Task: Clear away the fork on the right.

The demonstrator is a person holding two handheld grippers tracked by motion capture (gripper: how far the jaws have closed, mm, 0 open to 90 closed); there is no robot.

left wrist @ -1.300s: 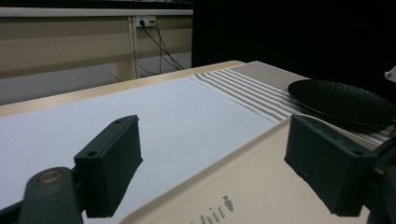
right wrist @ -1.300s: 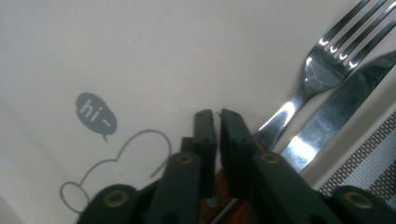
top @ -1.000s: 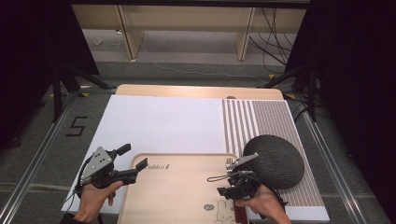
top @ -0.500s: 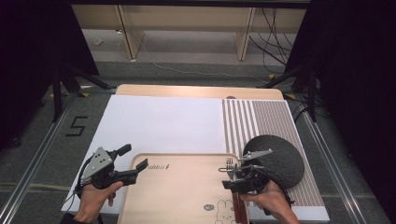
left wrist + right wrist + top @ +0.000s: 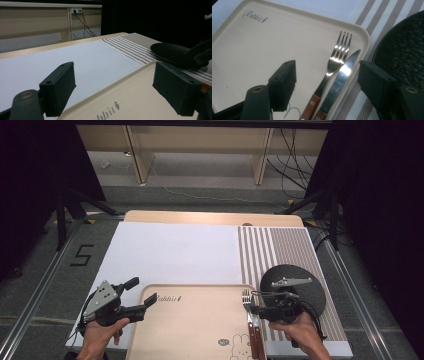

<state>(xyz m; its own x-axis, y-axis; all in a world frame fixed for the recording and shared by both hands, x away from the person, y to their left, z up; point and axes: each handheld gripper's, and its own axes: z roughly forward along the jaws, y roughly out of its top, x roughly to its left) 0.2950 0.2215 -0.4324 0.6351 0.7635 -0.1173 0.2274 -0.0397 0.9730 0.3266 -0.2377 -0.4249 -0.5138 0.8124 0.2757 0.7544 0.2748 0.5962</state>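
A beige tray (image 5: 195, 320) printed with a rabbit lies at the near edge of the table. On its right rim a fork (image 5: 246, 301) and a knife (image 5: 258, 337), both wooden-handled, lie side by side. My right gripper (image 5: 256, 309) hovers just right of them. Its jaws have just been opening, and the fork (image 5: 338, 53) and knife (image 5: 342, 75) lie below the gap of the right gripper (image 5: 329, 82), untouched. My left gripper (image 5: 141, 291) stands open over the tray's far left corner (image 5: 140, 82), nothing held in the left gripper (image 5: 117, 90).
A dark round plate (image 5: 302, 282) sits on the striped placemat (image 5: 280, 245) right of the tray, close behind my right hand. A white mat (image 5: 175, 250) covers the table's middle and left. Beyond the far edge stand wooden furniture legs and cables on the floor.
My right gripper has slid to the right, off the tray's edge, with its jaws wider, leaving the fork and knife uncovered on the tray. The left gripper has stayed put.
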